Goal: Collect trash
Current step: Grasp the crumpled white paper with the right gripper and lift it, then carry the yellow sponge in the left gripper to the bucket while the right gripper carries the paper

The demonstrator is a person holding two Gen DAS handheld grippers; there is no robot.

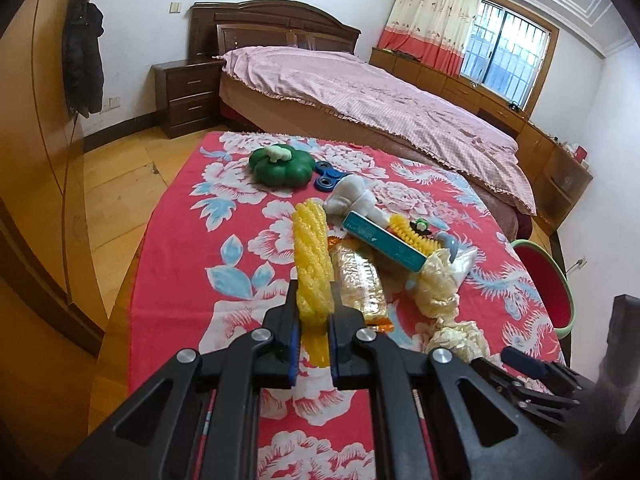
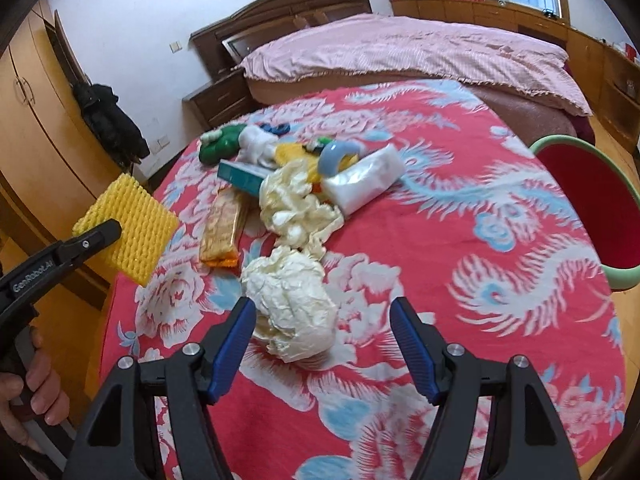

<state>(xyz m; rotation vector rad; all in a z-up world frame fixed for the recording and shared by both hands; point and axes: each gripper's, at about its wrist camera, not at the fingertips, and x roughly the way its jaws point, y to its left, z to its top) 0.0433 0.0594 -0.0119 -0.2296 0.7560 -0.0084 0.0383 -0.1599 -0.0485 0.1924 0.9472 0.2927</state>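
Two claws, left claw (image 1: 314,300) pinching yellow foam net (image 1: 312,256), right claw (image 2: 324,344) spread, blurred bin (image 2: 592,216) cut off.

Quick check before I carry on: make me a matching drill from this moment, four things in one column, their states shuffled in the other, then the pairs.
Things:
1. yellow foam net
2. nearest crumpled cream paper ball
3. green pumpkin toy
4. red basin with green rim

States:
A. stands beside the table, off its right edge
B. clamped in the left gripper, lifted off the cloth
C. lies on the cloth, just ahead of the open right gripper
D. sits at the far end of the pile

Pairs: 1-B, 2-C, 3-D, 4-A
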